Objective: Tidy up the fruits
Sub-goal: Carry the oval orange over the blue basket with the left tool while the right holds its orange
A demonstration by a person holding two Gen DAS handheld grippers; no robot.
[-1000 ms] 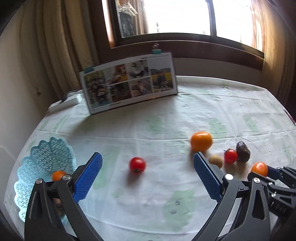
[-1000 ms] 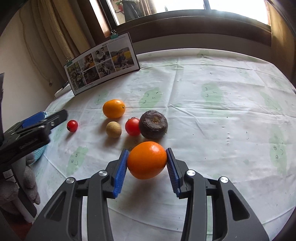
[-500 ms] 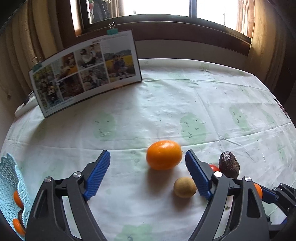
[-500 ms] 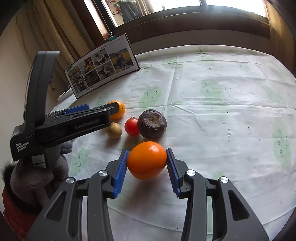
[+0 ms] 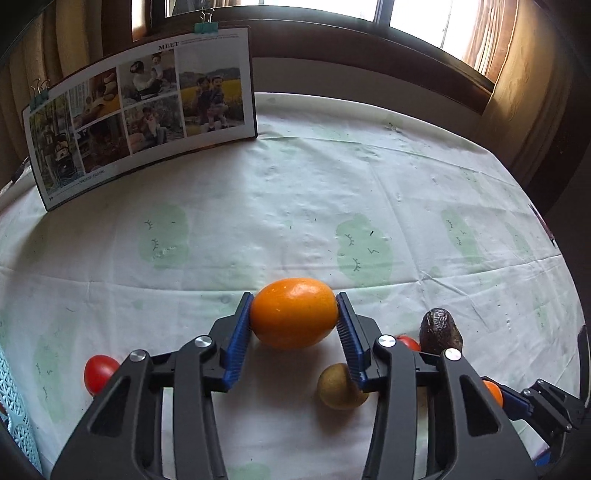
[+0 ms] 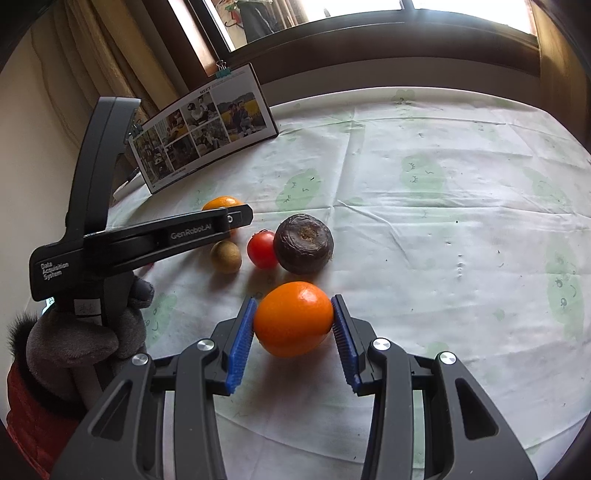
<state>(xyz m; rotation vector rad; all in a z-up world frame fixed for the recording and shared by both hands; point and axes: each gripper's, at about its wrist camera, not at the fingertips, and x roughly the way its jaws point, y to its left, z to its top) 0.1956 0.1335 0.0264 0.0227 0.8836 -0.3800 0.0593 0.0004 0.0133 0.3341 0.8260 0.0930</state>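
Oranges sit clamped between both tongs: left tongs (image 5: pixel 294 328) grip one; right tongs (image 6: pixel 293 332) another.

Clipped photo board (image 5: pixel 140 110) upright on tablecloth (image 5: pixel 295 206), window (image 6: pixel 314 14) behind.

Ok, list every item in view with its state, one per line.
Left claw: shut on the oval orange fruit.
Right claw: shut on the round orange fruit.
Small brown kiwi: loose on the tablecloth.
Red tomato: loose, beside the wrinkled dark round fruit.
Photo calendar: standing, clipped.
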